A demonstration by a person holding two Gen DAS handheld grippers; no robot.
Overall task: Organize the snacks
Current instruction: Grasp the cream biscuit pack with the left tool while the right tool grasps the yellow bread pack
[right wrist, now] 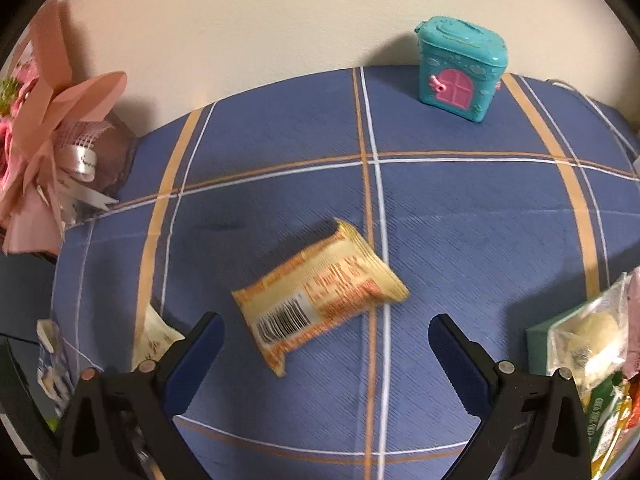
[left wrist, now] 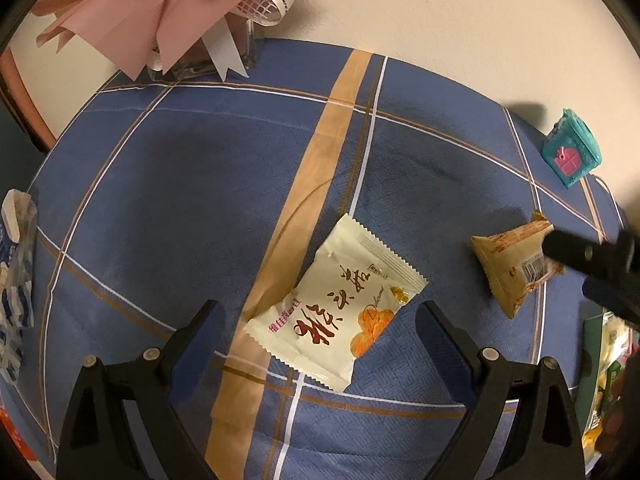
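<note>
Two loose snack packets are lying apart on the table [right wrist: 460,240], each lined up under its own gripper, which suggests a two-handed pickup. The left gripper [left wrist: 320,316] is hovering with its jaws standing wide apart over the cream packet [left wrist: 336,312], which is sitting between the fingers at 12 o'clock, not pinched. The right gripper [right wrist: 326,330] is likewise spread wide and holding nothing, with the tan packet [right wrist: 320,296] lying barcode-up just ahead at 12 o'clock. At 3 o'clock of the right view, a green box [right wrist: 538,344] is already holding several wrapped snacks, probably the sorting spot. The table is wearing a blue plaid cloth and is backing onto a plain cream wall [right wrist: 280,20]; a teal toy house [right wrist: 460,68] is standing at 1 o'clock, a pink paper bouquet [right wrist: 48,128] at 9 o'clock.
</note>
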